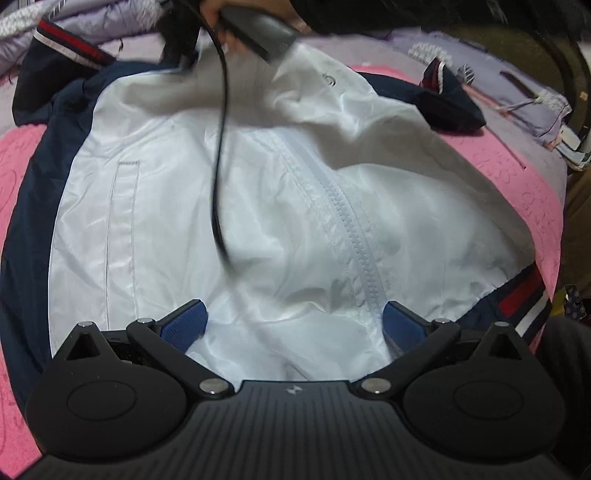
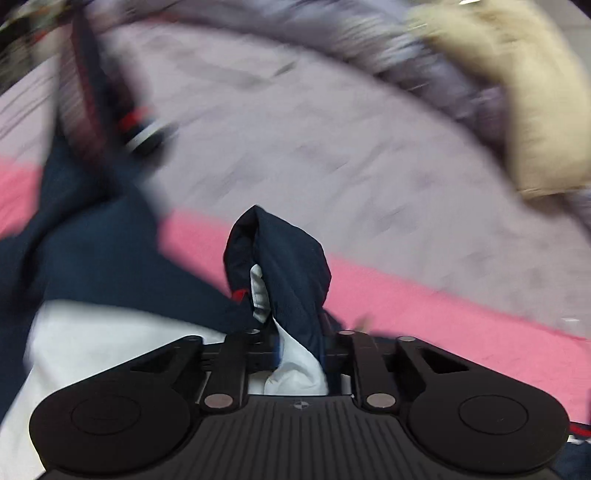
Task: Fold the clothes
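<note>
A white and navy zip jacket (image 1: 258, 192) lies spread on a pink towel (image 1: 517, 173), its white zipper (image 1: 347, 229) running up the middle. My left gripper (image 1: 293, 325) is open just above the jacket's near hem, with its blue pads (image 1: 184, 325) wide apart and nothing between them. My right gripper (image 2: 299, 350) is shut on a bunched fold of the jacket (image 2: 288, 266), navy outside and white inside, held above the towel. In the left wrist view the right gripper's black body (image 1: 255, 29) and its cable (image 1: 221, 147) are at the jacket's far edge.
A lilac bedsheet (image 2: 332, 147) lies beyond the pink towel (image 2: 443, 310). A cream pillow or cloth (image 2: 535, 110) sits at the far right. A navy sleeve with a red and white striped cuff (image 1: 70, 44) lies at the far left. Another navy sleeve end (image 1: 447, 99) is at the right.
</note>
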